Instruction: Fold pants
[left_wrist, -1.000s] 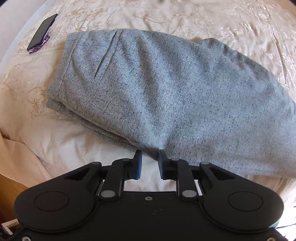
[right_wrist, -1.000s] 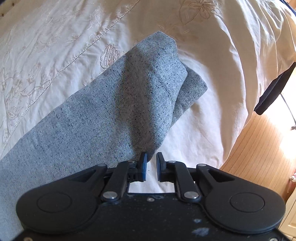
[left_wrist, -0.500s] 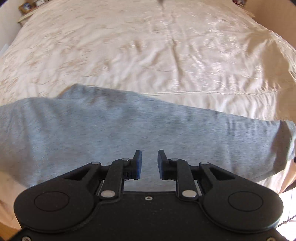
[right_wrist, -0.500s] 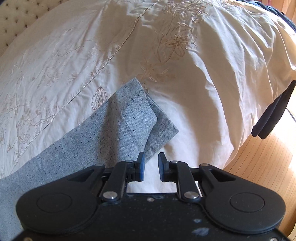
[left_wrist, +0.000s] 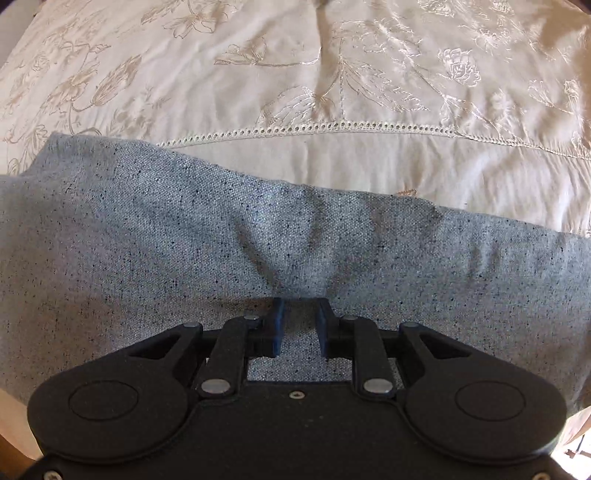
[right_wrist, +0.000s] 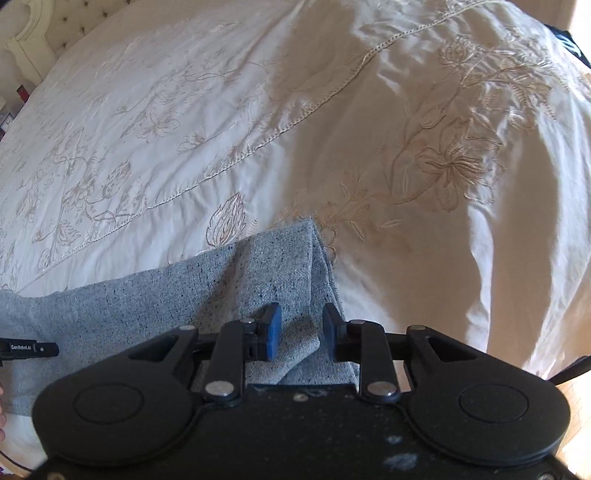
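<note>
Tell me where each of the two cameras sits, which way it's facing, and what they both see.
Left wrist: on the left gripper, looking forward and down over the middle of the grey pants toward the embroidered bedspread; its own open fingers show.
Right wrist: on the right gripper, looking over the pants' leg end toward the bed's edge; its open fingers and a bit of the other gripper at far left show.
Shared: pants and bedspread.

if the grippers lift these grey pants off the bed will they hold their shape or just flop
Probably flop: the grey pants are soft woven cloth, already puckering into creases ahead of the left gripper. The layered leg end under the right gripper would likely sag and separate. The smooth bedspread may let them slide when pushed.
</note>
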